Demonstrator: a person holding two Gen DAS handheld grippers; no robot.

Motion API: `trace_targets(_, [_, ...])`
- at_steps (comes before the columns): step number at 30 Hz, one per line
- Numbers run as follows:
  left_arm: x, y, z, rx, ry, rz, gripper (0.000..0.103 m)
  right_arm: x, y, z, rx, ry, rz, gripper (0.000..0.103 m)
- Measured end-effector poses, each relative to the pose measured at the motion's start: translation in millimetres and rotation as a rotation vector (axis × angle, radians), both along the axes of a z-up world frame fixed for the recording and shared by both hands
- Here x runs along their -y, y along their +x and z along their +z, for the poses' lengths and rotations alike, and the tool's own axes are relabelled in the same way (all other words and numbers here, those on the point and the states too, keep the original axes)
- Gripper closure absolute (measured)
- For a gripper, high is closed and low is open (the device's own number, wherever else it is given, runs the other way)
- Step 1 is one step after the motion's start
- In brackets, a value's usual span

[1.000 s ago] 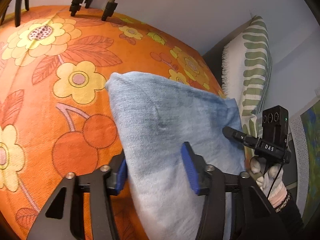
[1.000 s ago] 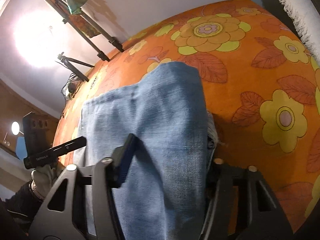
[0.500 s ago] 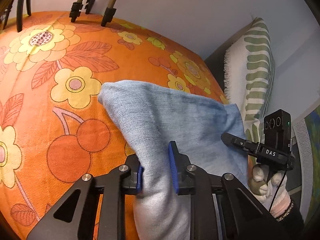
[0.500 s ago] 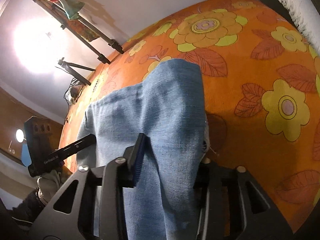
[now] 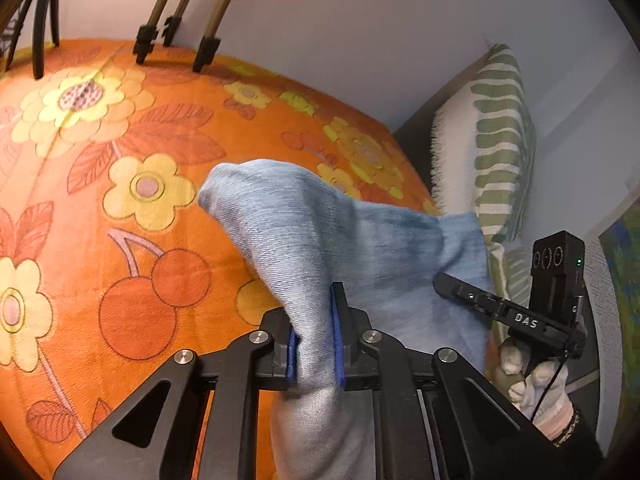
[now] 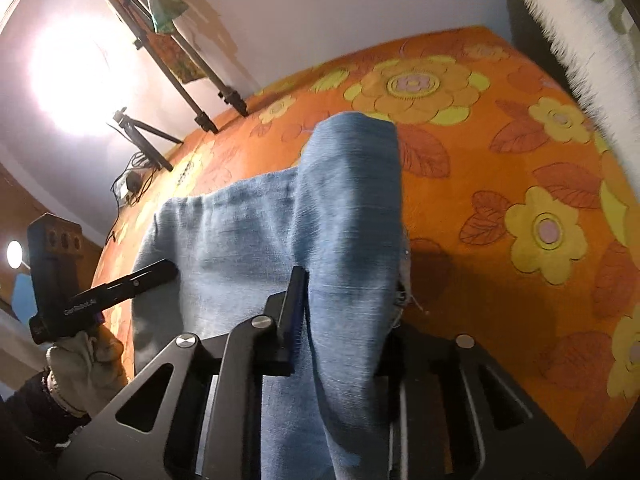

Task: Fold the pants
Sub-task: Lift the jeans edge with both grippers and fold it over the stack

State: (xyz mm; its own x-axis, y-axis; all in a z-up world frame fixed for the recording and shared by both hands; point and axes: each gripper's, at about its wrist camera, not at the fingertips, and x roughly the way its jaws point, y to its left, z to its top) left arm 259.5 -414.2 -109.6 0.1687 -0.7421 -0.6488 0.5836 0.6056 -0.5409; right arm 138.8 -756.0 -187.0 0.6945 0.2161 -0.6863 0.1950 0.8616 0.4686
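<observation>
Light blue denim pants (image 5: 360, 248) lie folded on an orange flowered bedspread (image 5: 120, 216). My left gripper (image 5: 315, 344) is shut on one near corner of the pants, and the cloth rises in a peak from its blue pads. My right gripper (image 6: 344, 312) is shut on the other near corner of the pants (image 6: 280, 216); its right finger is hidden behind the cloth. Each gripper shows in the other's view, the right one (image 5: 500, 308) and the left one (image 6: 120, 284), at opposite sides of the pants.
A white and green striped pillow (image 5: 492, 148) leans at the right edge of the bed, also seen in the right wrist view (image 6: 576, 36). Tripod legs (image 5: 172, 36) stand on the far edge of the bedspread; more tripods (image 6: 188, 92) stand by the wall.
Both grippers have closed on the near edge of the pants and lifted it, so the cloth now bunches up into peaks.
</observation>
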Motion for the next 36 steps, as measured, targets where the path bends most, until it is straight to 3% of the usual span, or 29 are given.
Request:
trace_targets(9, [1.4,-10.1,34.2,0.044,-0.071,-0.049,0.093,-4.0,-22.5,33.7,0.053,-0.058,-0.027,0.088])
trace_targets(18, [15.2,0.3,69.1,0.112,-0.124,-0.069,0.094,-3.6,-29.2,94.5,0.156,-0.153,-0.065,0.089])
trace_targets(24, [41.1,27.1,82.1,0.154,-0.13,-0.058,0.094,18.1,2.8,114.3,0.184,-0.176,-0.105,0.089])
trace_targets(36, [89.1,101.0,73.2,0.238,-0.046,-0.001,0.094,57.1,115.5,102.3,0.131,-0.227,-0.121,0.09])
